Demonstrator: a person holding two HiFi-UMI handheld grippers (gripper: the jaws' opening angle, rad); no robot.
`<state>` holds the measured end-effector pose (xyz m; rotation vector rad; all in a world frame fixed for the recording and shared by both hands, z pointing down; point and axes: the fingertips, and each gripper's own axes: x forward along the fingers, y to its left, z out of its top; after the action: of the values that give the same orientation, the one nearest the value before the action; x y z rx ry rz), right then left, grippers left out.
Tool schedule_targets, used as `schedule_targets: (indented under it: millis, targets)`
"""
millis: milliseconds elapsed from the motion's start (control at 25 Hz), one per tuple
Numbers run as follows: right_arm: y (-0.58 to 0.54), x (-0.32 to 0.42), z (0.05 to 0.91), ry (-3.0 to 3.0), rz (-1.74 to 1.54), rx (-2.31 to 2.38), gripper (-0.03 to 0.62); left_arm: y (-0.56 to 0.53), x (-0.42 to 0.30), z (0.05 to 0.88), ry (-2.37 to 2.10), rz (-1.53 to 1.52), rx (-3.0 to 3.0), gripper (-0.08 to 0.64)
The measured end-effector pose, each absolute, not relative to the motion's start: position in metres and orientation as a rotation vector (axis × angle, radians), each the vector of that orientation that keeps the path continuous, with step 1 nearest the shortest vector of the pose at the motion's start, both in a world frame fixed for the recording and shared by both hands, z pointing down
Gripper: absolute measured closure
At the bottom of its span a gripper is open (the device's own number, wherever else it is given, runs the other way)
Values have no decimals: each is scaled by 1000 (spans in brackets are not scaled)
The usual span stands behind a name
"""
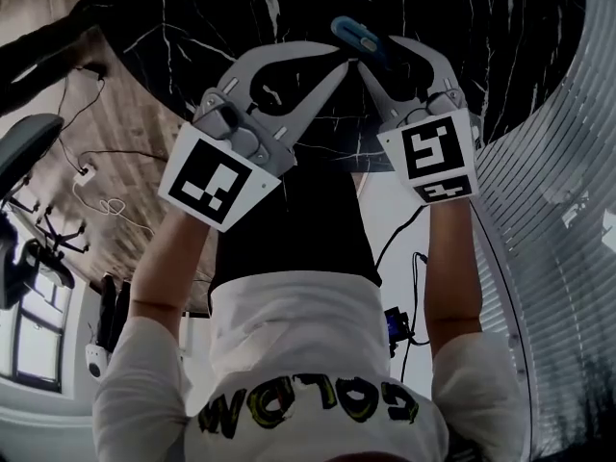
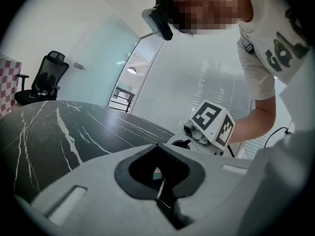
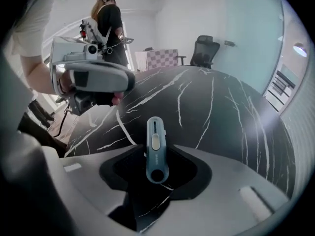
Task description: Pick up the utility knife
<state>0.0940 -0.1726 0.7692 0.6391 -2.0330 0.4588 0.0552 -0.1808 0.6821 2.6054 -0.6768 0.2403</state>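
Observation:
A blue utility knife [image 1: 358, 37] lies on the black marble table [image 1: 481, 27], its slider facing up. In the right gripper view the knife [image 3: 156, 149] sits lengthwise in the gap of my right gripper [image 3: 156, 157]. The jaws stand wide with dark space on both sides of it, and the pads do not press on it. From the head view, the right gripper [image 1: 377, 58] points steeply down at the knife. My left gripper [image 1: 337, 65] hovers just left of it with its fingers drawn together. The left gripper view shows those jaws [image 2: 158, 173] meeting, nothing between them.
The table's curved edge runs near the person's body. Cables [image 1: 96, 191] trail over the wooden floor at the left. A black office chair [image 3: 204, 50] stands beyond the far side of the table. Another person [image 3: 108, 23] stands in the background. Slatted blinds [image 1: 558, 210] lie to the right.

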Motion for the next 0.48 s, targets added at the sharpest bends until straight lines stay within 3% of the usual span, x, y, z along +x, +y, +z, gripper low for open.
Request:
schedule_targets:
  millis: [480]
  targets:
    - [-169,91,776,-1989,420,594,462,-171,46,683,-702,225,2584,557]
